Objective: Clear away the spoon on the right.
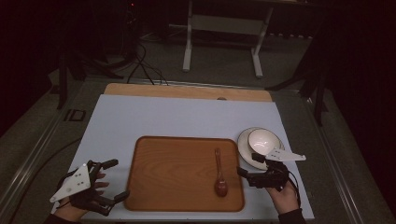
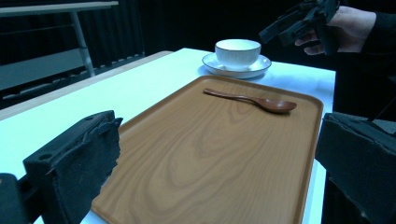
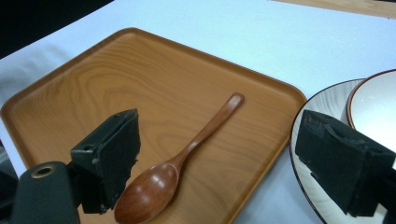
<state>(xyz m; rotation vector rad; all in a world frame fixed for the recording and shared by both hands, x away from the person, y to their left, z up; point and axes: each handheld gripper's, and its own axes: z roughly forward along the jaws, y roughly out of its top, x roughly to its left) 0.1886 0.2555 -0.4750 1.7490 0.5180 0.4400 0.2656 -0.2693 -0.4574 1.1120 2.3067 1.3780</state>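
Observation:
A wooden tray (image 1: pixel 173 172) lies on the pale table cover, with a dark brown wooden spoon (image 1: pixel 219 179) on its right part, bowl end toward me. A white bowl (image 1: pixel 262 140) stands on a saucer (image 1: pixel 243 148) just right of the tray. My left gripper (image 1: pixel 116 179) is open beside the tray's left edge, holding nothing. Its own view looks across the tray (image 2: pixel 210 154) to the spoon (image 2: pixel 252 99) and bowl (image 2: pixel 237 52). My right gripper (image 1: pixel 249 164) is open between tray and saucer; its jaws stand wide over the spoon (image 3: pixel 187 156) and the saucer (image 3: pixel 322 102) rim.
The pale cover (image 1: pixel 163 116) leaves a strip of bare wooden tabletop (image 1: pixel 187 91) at the far edge. Beyond the table stand white frame legs (image 1: pixel 222 28) and cables (image 1: pixel 144 65) on a dark floor. Metal rails run along both table sides.

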